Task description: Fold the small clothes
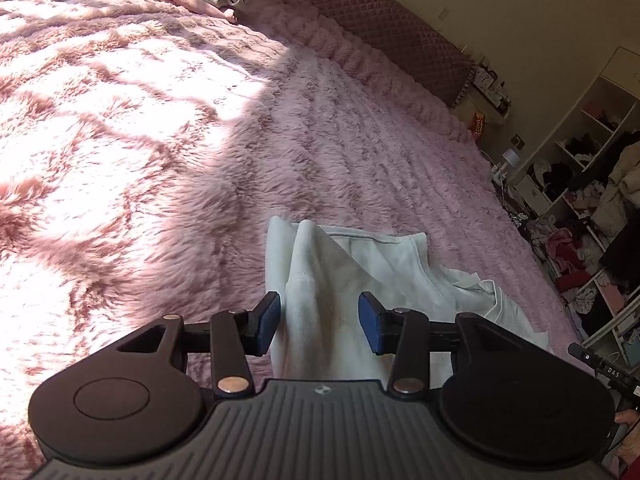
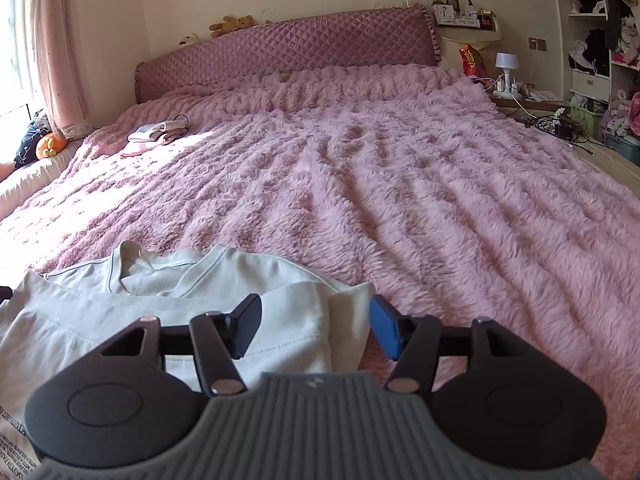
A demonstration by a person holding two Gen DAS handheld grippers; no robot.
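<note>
both grippers (image 1: 319, 322) (image 2: 316, 330) open, straddling white shirt (image 1: 384, 264) folds.

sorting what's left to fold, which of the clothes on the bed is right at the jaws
The white top, spread at the near edge of the pink blanket. The other clothes are a small pink and grey pile far off near the headboard.

Sunlit pink fluffy bed (image 2: 400, 184), quilted headboard (image 2: 288, 46), perhaps cluttered shelves (image 2: 600, 40).

I see the bed's fluffy pink blanket (image 2: 400, 184) carrying a pale grey shirt (image 2: 160, 308) at its near edge and a small folded clothes pile (image 2: 158, 132) far off towards the headboard.
</note>
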